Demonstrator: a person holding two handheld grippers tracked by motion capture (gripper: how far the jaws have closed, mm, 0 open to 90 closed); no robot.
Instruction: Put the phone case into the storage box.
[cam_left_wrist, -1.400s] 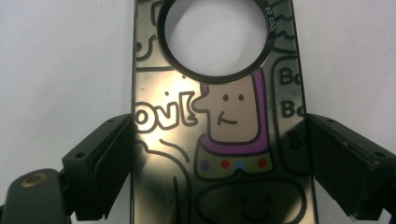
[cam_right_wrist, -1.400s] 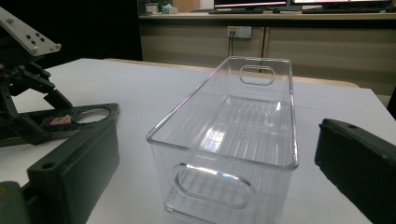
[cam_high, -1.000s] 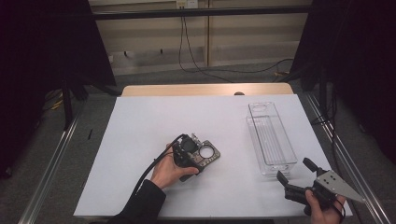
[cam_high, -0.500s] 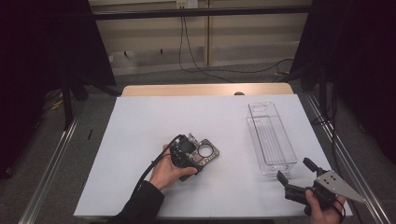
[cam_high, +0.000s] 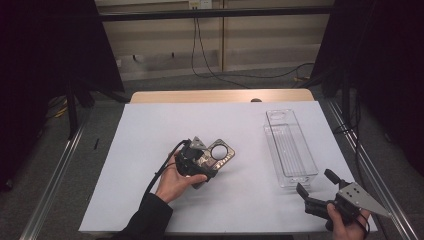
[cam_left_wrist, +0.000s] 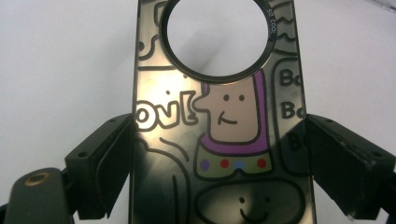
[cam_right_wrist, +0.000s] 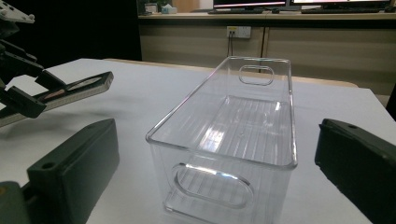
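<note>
Left tongs (cam_high: 212, 162) pinch a phone case (cam_left_wrist: 219, 130) by its two long edges, one pad on each side, so the case's long axis runs straight ahead of them, its round camera hole at the far end. Right tongs (cam_high: 314, 186) hover spread and empty above the table (cam_high: 150, 125), near its front edge. Just beyond them lies a clear plastic bin (cam_right_wrist: 233, 140), its short wall facing them and its length running away. From the held case the bin sits well off to the right, so the left hand likely has to carry it across.
</note>
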